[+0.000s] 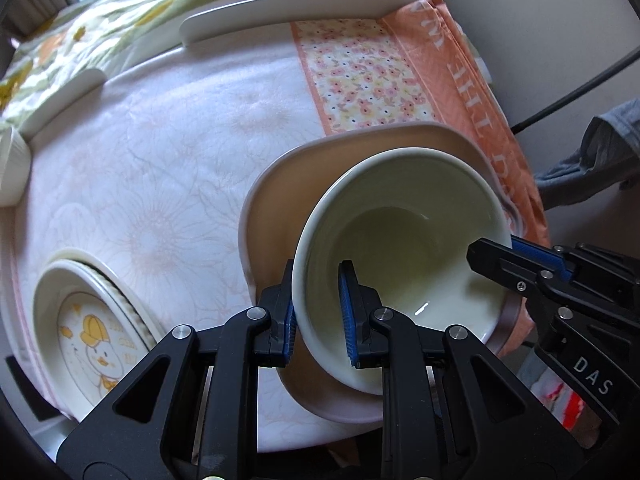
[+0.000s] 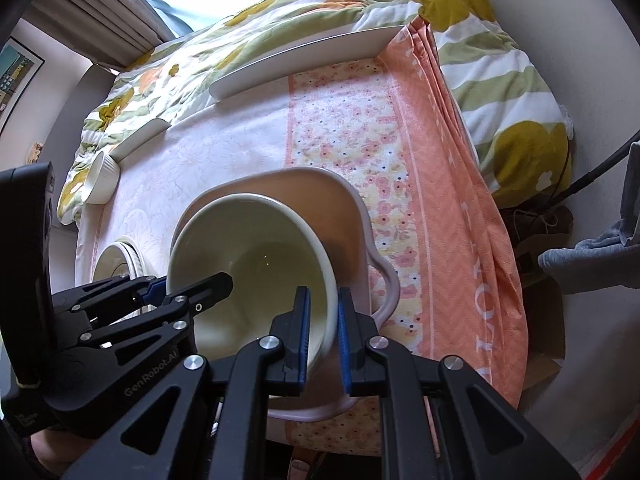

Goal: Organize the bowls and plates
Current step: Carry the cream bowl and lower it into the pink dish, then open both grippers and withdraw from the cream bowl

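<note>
Where visible, duck plate [image 1: 94,336] left-view only.

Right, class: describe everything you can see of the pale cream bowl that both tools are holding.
The pale cream glazed ceramic bowl is round, deep and empty, with a glossy inside and a thick plain rim. It is tilted, its mouth turned toward the cameras. The left tool pinches its rim on one side and the right tool pinches the opposite side, one pad inside, one outside. It sits over the pinkish squarish dish; whether they touch is unclear.
</note>
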Motion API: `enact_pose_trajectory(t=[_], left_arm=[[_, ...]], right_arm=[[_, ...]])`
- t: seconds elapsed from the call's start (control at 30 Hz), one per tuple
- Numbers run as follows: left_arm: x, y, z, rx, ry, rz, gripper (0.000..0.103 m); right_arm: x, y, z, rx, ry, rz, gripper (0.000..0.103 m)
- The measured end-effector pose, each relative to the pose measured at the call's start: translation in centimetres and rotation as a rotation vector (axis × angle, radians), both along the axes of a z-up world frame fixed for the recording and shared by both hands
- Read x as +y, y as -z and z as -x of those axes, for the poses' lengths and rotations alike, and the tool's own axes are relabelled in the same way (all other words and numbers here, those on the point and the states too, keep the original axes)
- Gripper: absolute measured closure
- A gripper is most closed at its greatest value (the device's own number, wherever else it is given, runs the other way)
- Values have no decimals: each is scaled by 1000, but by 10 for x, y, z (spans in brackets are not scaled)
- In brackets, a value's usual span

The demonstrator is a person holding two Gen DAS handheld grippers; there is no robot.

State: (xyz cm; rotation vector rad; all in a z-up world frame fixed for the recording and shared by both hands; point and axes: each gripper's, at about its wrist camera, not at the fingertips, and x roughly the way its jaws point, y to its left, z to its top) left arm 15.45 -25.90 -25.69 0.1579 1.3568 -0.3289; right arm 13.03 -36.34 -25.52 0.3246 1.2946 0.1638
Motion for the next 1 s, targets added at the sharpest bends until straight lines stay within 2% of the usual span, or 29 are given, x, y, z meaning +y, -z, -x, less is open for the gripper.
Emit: enact_pose_trajectory(t=[0.1,0.2,0.53,0.67,0.8,0.87,0.93,1.0], left_arm=[[-8,-7,2,-81,33,-88,86],[-15,-10,3,-113,59,-121,86],[-8,-21,2,-118,36,-70,86],[10,-46,1,-140,-24,-13,86],[47,-85,-3,-201,-130,31,83],[69,-101,-4,-231,-192,42,68],[98,-121,-3,-286,-275,50,4],[127,-141,4,-365,-354,53,0]], right_arm=[[-2,0,1,-4,7,-10,91],[-5,-2,1,-15,10,-16,91],[-13,-10,6,-30,13,-33,91],[-21,-31,10,-85,3,-46,91],[-15,-62,5,-168,-77,-17,91],[-5,-80,1,-246,-136,-4,90],[7,-92,-5,-306,-193,4,74],[22,-101,-12,-354,-252,21,16]])
